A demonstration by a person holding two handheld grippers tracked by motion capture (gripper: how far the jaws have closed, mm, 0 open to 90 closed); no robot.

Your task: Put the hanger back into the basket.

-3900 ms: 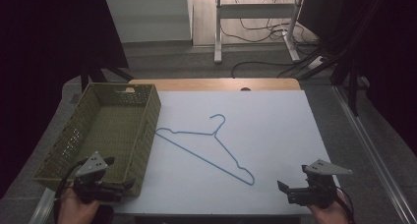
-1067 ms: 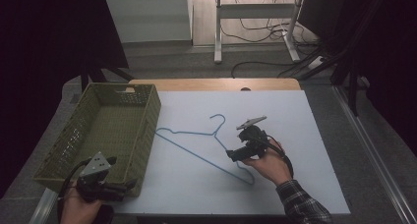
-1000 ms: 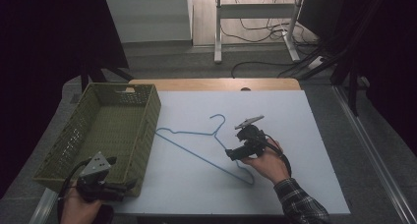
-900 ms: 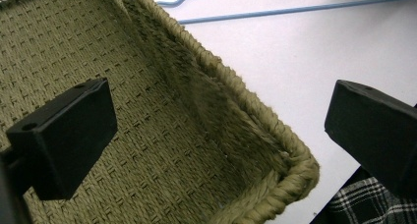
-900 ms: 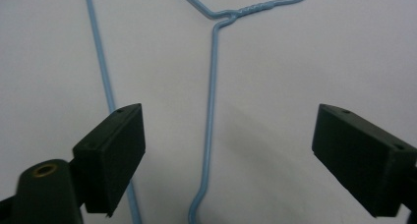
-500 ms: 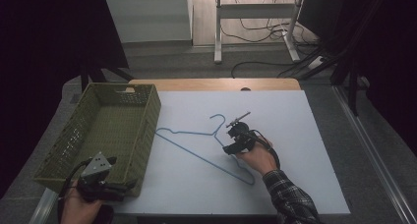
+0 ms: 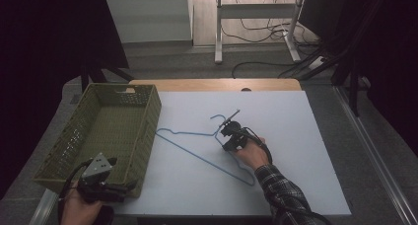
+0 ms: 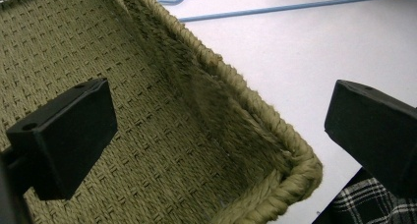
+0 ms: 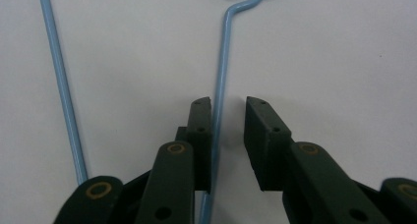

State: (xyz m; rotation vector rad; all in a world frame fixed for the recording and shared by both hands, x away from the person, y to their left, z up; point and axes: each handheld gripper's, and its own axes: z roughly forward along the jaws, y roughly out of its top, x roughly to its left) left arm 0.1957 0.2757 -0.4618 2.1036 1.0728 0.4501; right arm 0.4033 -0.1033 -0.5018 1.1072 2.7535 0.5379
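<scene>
At the near left corner of the table (image 7: 305, 136), the left claw (image 8: 216, 135) is held in a hand just beside the woven basket's (image 7: 123, 121) near right corner. Its jaws are spread wide, one over the basket's floor and the other over the white tabletop, with the braided rim between them and untouched.

Farther in, near the middle of the table, the right claw (image 7: 227, 134) points down and away at the blue wire hanger (image 7: 197, 156), which lies flat on the white surface to the right of the basket. In the right gripper view the claw (image 9: 228, 145) has just been closing, and one of the hanger's (image 9: 219, 86) wires runs between the jaws: it lies against the left jaw, while a narrow gap remains before the right one, so the wire is not yet pinched.

The hanger's hook (image 7: 218, 117) curls at its far end, just beyond the claw.
</scene>
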